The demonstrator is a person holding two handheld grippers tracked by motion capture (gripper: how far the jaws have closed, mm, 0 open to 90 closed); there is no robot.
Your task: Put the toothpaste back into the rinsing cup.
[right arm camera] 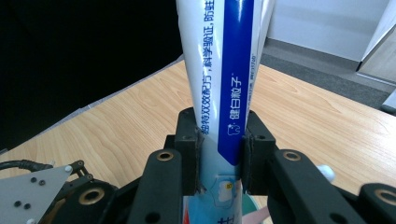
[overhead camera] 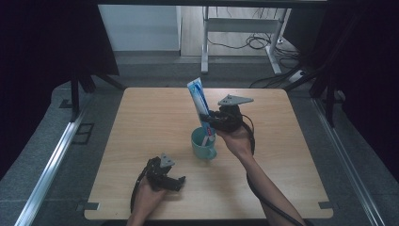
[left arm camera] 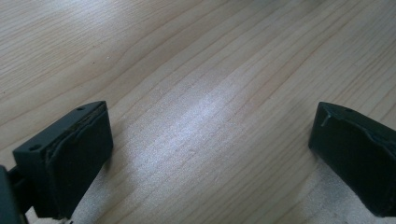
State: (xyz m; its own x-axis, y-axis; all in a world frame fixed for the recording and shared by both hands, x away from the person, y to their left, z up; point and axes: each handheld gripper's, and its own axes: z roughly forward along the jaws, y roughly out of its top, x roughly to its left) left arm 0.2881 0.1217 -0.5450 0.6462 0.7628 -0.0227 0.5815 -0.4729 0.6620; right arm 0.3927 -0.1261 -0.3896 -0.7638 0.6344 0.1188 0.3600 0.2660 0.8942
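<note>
The toothpaste tube (overhead camera: 200,101) stands nearly upright, leaning a little toward the far left, with its lower end inside the green mug (overhead camera: 203,143) near the middle of the wooden table (overhead camera: 141,113). In the right gripper view the tube (right arm camera: 224,79) rises between the two black jaws, and both pads press on its sides, so the right gripper (overhead camera: 212,118) is closed on the tube just above the mug's rim. A white object, perhaps the tube's cap, shows low beside the right jaw, but this is not certain.

The step in hand seems to be placing the tube into the mug, or taking it out; the pictures alone do not decide which. If it is placing, the next move calls for lowering the tube until it rests on the bottom, then opening the jaws slowly so that the tube leans on the rim and does not tip the mug.

The left gripper (overhead camera: 175,181) rests near the front edge of the table, well apart from the mug. Its jaws stand wide open over bare wood and hold nothing.
</note>
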